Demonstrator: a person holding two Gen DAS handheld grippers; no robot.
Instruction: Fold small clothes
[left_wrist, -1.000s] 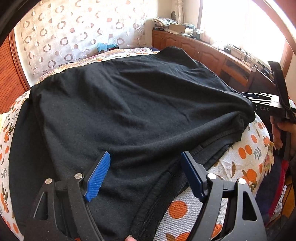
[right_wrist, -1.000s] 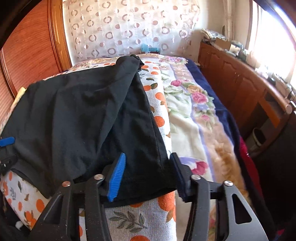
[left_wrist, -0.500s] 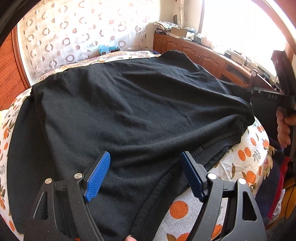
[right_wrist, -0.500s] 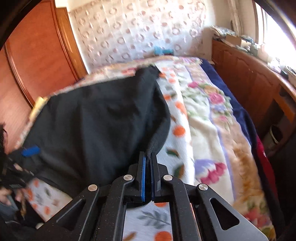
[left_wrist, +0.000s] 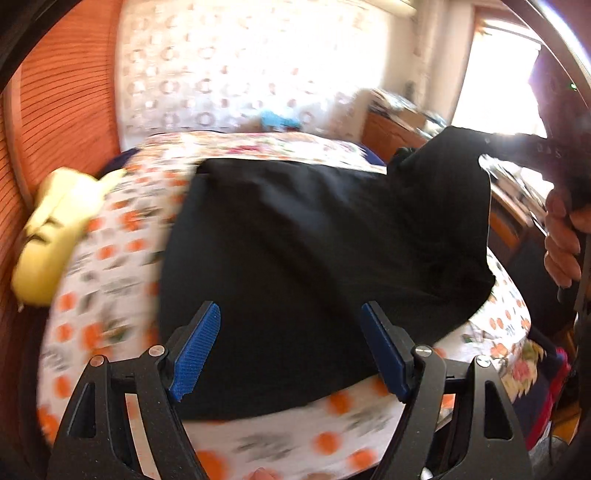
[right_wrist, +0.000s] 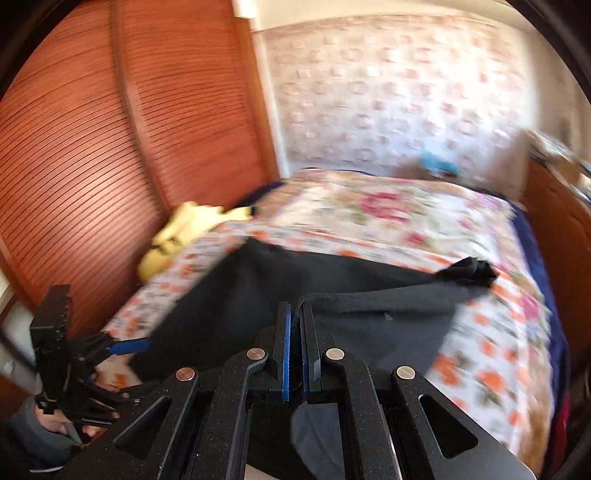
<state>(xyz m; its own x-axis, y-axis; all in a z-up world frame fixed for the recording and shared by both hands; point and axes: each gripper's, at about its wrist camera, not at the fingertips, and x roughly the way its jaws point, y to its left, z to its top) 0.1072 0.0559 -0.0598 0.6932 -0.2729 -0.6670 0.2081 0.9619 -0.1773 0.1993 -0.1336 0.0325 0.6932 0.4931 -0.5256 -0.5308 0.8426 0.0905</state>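
While spread dark across the floral bedspread (left_wrist: 110, 266), black garment (left_wrist: 314, 240) with its long side running from near-left toward far-right; at left, left gripper (left_wrist: 291, 350) with blue pads wide apart, straddling the near hem without pinching, cloth directly ahead and below; further right, right gripper (right_wrist: 293, 350) pressed together on a raised edge of the same garment (right_wrist: 369, 310), lifted off the bed; likely next: carrying that pinched edge leftward across, right hand nearer the fold line

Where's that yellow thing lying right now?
The yellow item lies at the bed's left edge against the wooden slatted door, just beyond the black garment.
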